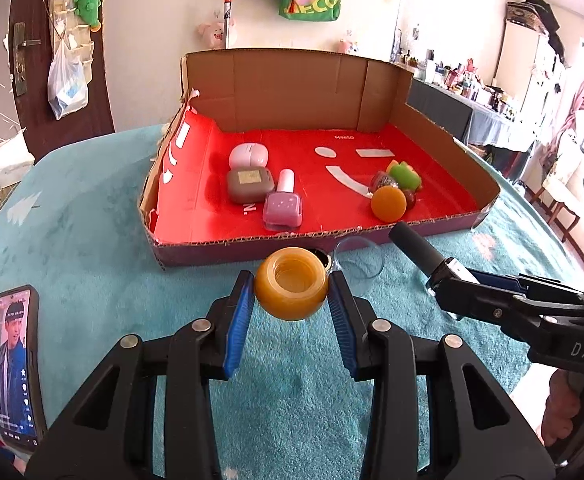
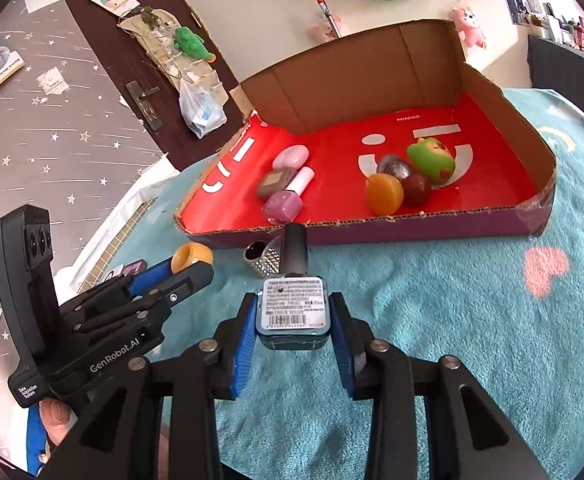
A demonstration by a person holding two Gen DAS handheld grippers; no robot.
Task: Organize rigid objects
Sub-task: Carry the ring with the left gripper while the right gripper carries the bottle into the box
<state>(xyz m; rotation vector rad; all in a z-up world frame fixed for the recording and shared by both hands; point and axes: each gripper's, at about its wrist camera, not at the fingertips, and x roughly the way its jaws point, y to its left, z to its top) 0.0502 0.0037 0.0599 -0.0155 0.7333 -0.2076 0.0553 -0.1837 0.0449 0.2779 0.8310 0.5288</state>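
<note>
My left gripper (image 1: 291, 296) is shut on an amber ring-shaped piece (image 1: 291, 289), lifted above the teal cloth in front of the cardboard tray (image 1: 212, 246). That piece (image 2: 192, 257) and the left gripper (image 2: 190, 266) also show in the right wrist view. My right gripper (image 2: 292, 316) is shut on a blue nail polish bottle (image 2: 292, 312) with a black cap (image 2: 295, 250), its labelled base toward the camera. In the left wrist view this bottle (image 1: 423, 250) points at the tray's front wall, held by the right gripper (image 1: 445, 280). The tray's red floor holds a pink polish bottle (image 1: 283, 204), two small cases and an orange ball (image 1: 388, 204).
A small silver studded cup (image 2: 263, 260) and a clear glass ring (image 1: 357, 258) lie on the cloth just before the tray. A phone (image 1: 14, 364) with a lit screen lies at the left. A green toy (image 2: 431, 160) and dark round pieces sit at the tray's right.
</note>
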